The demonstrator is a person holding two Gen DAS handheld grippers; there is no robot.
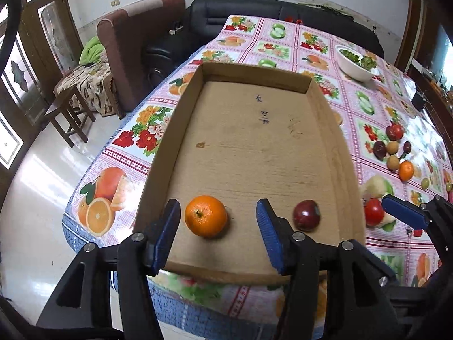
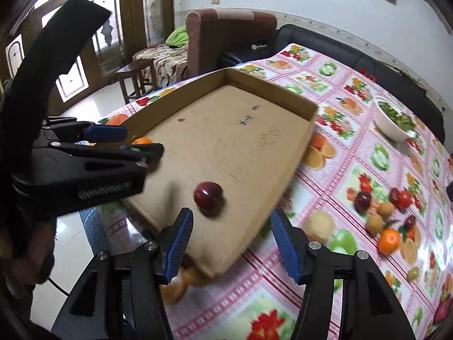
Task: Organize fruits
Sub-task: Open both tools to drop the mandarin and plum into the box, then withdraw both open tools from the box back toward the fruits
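A shallow cardboard box (image 1: 254, 147) (image 2: 226, 141) lies on the fruit-print tablecloth. Inside it, near its front edge, rest an orange (image 1: 206, 219) and a dark red plum (image 1: 306, 215) (image 2: 208, 195). My left gripper (image 1: 218, 232) is open over the box's front edge, with the orange between its blue pads. My right gripper (image 2: 230, 243) is open and empty, just in front of the plum; its blue finger shows at the right of the left wrist view (image 1: 405, 212). A cluster of loose fruit (image 2: 388, 215) (image 1: 393, 150) lies on the cloth to the right.
A white bowl of greens (image 1: 356, 63) (image 2: 395, 121) stands at the far right of the table. A black sofa (image 1: 254, 14) and a brown armchair (image 1: 136, 42) stand beyond the table. A small wooden stool (image 1: 68, 113) stands on the tiled floor at left.
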